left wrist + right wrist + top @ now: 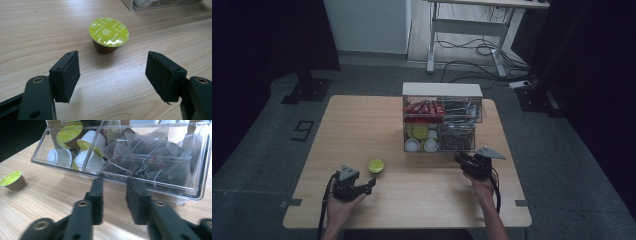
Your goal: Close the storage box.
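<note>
High view: a clear organizer (pixel 442 120) stands at the far middle of the tabletop (pixel 362 130), its lower drawer pulled out toward the person. A green-lidded capsule (pixel 376 165) sits alone on the wood, left of and nearer than the organizer. The left tool (pixel 371 184) waits just beside the capsule; the right tool (pixel 458 158) is at the drawer's front.

Left gripper view: the left tool (pixel 112 72) gapes wide and holds nothing, the capsule (pixel 109 33) upright just beyond its pads. A lopsided closing could tip or skate the small cup away.

Right gripper view: the right tool (pixel 115 197) stands partly parted, empty, pads just short of the drawer (pixel 120 160) of capsules and tea bags. Nudged, the drawer could slide shut before the capsule goes in.
</note>
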